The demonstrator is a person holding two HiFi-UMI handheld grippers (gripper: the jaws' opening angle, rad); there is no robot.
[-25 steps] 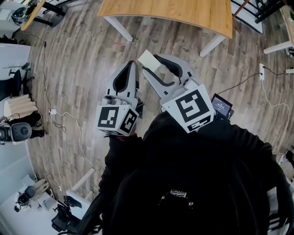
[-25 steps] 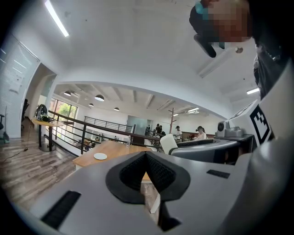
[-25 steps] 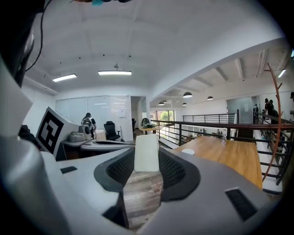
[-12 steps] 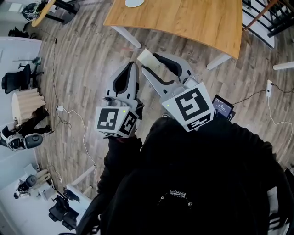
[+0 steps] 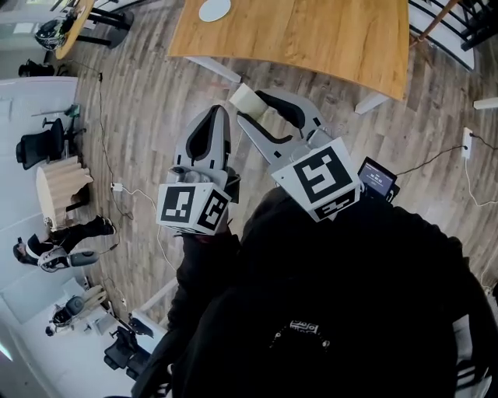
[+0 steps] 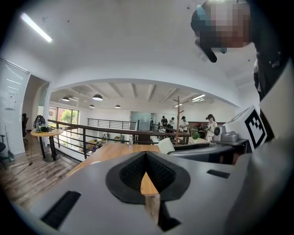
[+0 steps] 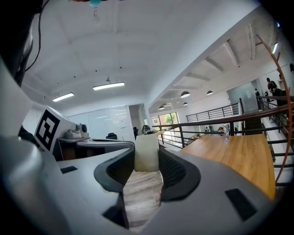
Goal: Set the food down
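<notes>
The right tool [image 5: 250, 106] is clamped on a pale cream, smooth-sided rectangular block of food [image 7: 147, 152]. Its ribbed black pads squeeze the block's flat sides, so it juts past the tips in the air over the grey plank floor [image 5: 140, 116], short of the honey-coloured wooden worktop [image 5: 311, 35], probably ready to be lowered flat there. The left tool [image 6: 146, 154], of matt grey plastic, has its tips pressed together on nothing and seems merely kept clear, while a small white round plate [image 5: 214, 9] on the worktop looks a likely landing spot.
</notes>
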